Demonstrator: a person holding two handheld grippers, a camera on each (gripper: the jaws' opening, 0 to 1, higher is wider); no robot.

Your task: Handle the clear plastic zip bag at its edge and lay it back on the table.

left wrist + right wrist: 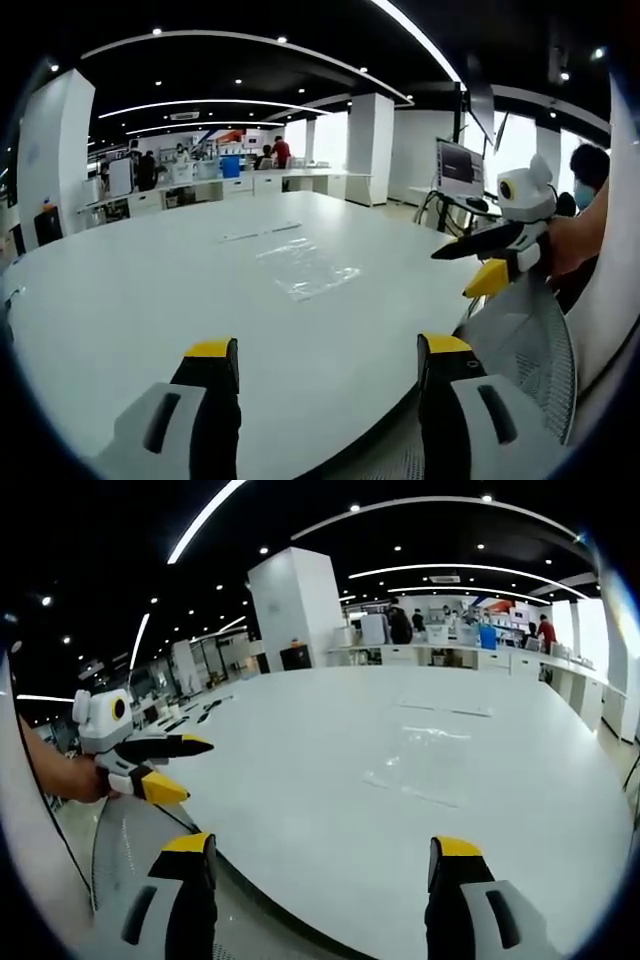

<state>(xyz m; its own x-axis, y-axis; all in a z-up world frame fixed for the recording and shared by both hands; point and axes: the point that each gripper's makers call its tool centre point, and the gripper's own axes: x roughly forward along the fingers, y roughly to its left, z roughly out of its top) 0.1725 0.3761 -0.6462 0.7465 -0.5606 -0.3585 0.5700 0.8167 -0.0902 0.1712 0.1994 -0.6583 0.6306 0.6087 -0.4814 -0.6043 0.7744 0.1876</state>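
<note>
Clear plastic zip bag (305,266) lies flat on the white surface (150,300), past centre, at 12 o'clock from your left tongs (328,375) and well apart from them. In the right gripper view the bag (425,765) sits at about 1 o'clock from your right tongs (322,870). Both pairs of tongs stand apart, holding nothing, back at the near rim of the surface. The film is thin and flat, so I'd come in low at the near edge, slide one jaw under the lip and pinch only the edge. Judging by the glare, the outline is hard to read, so go slow. A narrow strip (260,233) lies beyond the bag; steer clear of it.
</note>
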